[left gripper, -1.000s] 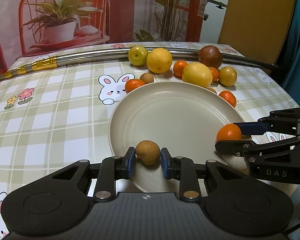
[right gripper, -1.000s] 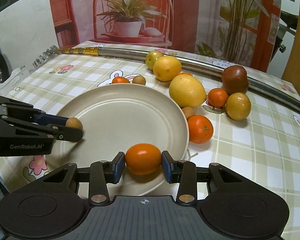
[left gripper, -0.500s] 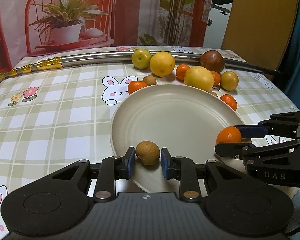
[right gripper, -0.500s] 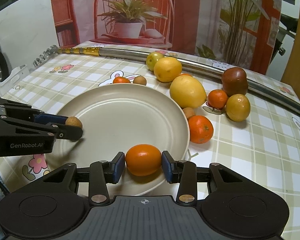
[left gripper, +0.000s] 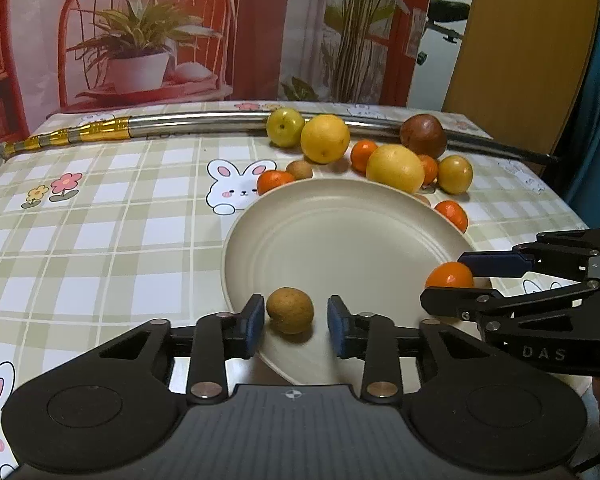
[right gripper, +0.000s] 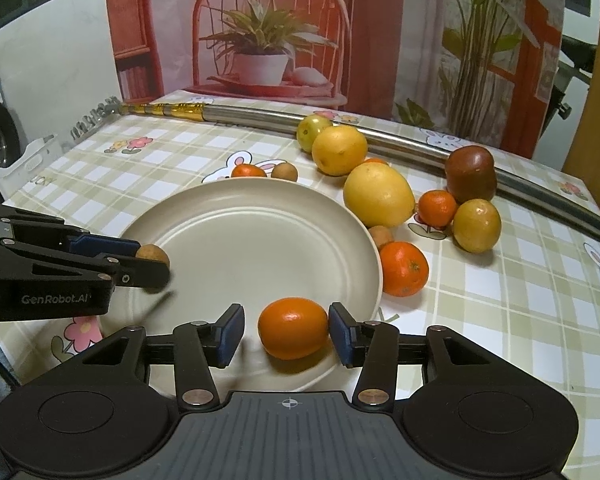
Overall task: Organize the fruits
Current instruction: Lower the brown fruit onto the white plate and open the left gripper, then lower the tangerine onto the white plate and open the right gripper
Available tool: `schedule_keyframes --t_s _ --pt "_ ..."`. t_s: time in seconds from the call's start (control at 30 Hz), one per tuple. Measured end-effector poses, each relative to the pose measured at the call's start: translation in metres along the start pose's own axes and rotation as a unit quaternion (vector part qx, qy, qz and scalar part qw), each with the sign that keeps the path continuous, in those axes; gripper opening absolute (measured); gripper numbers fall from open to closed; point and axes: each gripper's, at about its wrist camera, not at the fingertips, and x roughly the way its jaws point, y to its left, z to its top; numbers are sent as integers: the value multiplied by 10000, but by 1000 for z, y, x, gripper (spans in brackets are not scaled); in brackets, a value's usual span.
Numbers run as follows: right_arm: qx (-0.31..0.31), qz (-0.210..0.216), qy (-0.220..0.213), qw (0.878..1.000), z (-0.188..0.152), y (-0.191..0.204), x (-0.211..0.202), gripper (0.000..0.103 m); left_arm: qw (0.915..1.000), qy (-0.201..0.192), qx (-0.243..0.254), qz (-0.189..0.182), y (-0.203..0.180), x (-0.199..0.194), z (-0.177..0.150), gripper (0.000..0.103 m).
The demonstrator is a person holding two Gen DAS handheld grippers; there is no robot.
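My left tool (left gripper: 296,318) stands parted around a small brown fruit (left gripper: 290,310) resting on the near rim of the cream plate (left gripper: 340,232), gripping nothing, so the fruit sits by its own weight. My right tool (right gripper: 286,334) is likewise spread, one pad at most grazing the mandarin (right gripper: 293,328) set down beside it. Lemons (right gripper: 378,195) and other fruit wait on the checked worktop (left gripper: 100,220) beyond, likely next.

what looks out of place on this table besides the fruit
A long steel pipe with gold-banded end lies across the far side of the checked bunny tablecloth, behind the fruit, an odd thing on a dining table. Nothing looks spilled or damaged; the round beige plate sits flat.
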Motion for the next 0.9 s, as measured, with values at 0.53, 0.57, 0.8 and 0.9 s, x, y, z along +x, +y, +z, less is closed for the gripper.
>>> schedule_keyframes --t_s 0.53,0.57,0.8,0.9 --pt "151 -45 -226 9996 2 -4 -9 44 9997 -218 -91 105 1 -8 -1 37" --pt "157 -51 -237 9996 2 -4 -9 44 9996 -224 -99 111 2 -9 -1 37" --pt "221 -133 -408 9988 7 -12 -18 44 9991 -298 -107 268 9 -16 13 37" --pt "276 -188 -547 9979 14 -21 -25 44 9987 -377 -83 324 15 -23 28 38"
